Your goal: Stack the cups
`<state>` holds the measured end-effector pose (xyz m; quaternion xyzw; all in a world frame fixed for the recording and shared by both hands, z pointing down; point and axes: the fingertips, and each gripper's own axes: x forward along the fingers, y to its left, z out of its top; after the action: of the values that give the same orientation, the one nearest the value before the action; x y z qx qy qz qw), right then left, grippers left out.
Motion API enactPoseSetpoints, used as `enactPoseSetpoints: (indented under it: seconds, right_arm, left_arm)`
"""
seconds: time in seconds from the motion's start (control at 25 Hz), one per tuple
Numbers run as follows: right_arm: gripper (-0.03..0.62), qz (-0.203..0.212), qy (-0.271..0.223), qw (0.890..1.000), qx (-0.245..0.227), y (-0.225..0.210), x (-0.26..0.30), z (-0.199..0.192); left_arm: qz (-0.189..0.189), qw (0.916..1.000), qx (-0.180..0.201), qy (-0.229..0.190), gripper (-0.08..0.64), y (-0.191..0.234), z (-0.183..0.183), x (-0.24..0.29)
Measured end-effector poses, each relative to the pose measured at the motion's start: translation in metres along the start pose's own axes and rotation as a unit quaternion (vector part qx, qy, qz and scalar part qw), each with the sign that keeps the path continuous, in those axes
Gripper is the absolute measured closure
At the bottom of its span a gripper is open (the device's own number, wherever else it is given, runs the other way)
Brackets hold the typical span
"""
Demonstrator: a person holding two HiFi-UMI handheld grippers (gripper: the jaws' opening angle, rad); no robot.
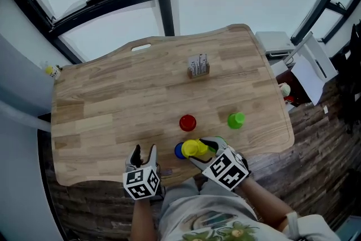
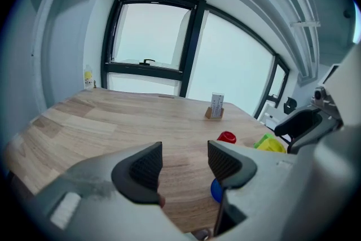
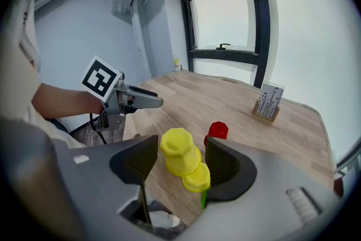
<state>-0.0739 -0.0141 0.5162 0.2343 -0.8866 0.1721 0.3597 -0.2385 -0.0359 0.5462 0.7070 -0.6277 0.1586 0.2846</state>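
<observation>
in the head view we are looking down on a wooden table. a red cup is standing mid-table, a green cup to its right, and near the front edge a blue cup has a yellow cup just beside it. the right gripper is reaching around the yellow cup from the right. the left gripper is hovering left of the blue cup, apart from it.

in the left gripper view we are seeing its jaws standing apart with only bare table between them. the blue cup is peeking out behind the right-hand jaw.

in the right gripper view the jaws are standing wide with the tilted yellow cup between them. a gap is showing beside the left pad, and its lower part is lying close to the right pad. the red cup is standing just beyond.
</observation>
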Motion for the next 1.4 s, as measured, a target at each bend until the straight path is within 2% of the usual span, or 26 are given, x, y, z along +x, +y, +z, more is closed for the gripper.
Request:
enactPoseSetpoints:
  seconds: [0.08,0.2,0.32,0.48,0.56,0.8,1.04,1.24,1.4]
  right_arm:
    - [0.324,0.001,-0.014,1.0,0.021,-0.005,-0.011,0.003]
    - [0.324,-0.005,-0.042,0.998,0.046,-0.019,-0.028,0.006]
    - [0.324,-0.025,-0.065,0.996,0.064,-0.039,-0.043,0.005]
    - [0.324,-0.066,-0.071,0.991,0.09,-0.071,-0.058,-0.008]
    - [0.325,-0.084,-0.071,0.988,0.105,-0.085,-0.063,-0.016]
    - [0.325,-0.14,-0.038,0.979,0.144,-0.122,-0.068,-0.052]
    - [0.324,-0.185,-0.001,0.967,0.173,-0.149,-0.067,-0.084]
    - [0.314,-0.221,0.017,0.954,0.2,-0.173,-0.065,-0.105]
    - [0.311,-0.236,0.027,0.949,0.209,-0.186,-0.061,-0.117]
  left_arm:
    - [-0.056,0.9982,0.012,0.017,0.293,-0.017,0.004,0.007]
    - [-0.133,0.9887,0.048,0.05,0.293,-0.042,0.009,0.019]
    - [-0.174,0.9791,0.075,0.075,0.293,-0.059,0.016,0.033]
    - [-0.223,0.969,0.057,0.089,0.293,-0.08,0.027,0.051]
    - [-0.242,0.9634,0.06,0.099,0.293,-0.09,0.029,0.06]
    - [-0.264,0.9454,0.122,0.147,0.293,-0.112,0.019,0.087]
    - [-0.277,0.9275,0.17,0.184,0.293,-0.131,0.002,0.115]
    - [-0.273,0.9144,0.222,0.201,0.291,-0.142,-0.011,0.13]
    - [-0.268,0.9061,0.254,0.207,0.291,-0.147,-0.019,0.137]
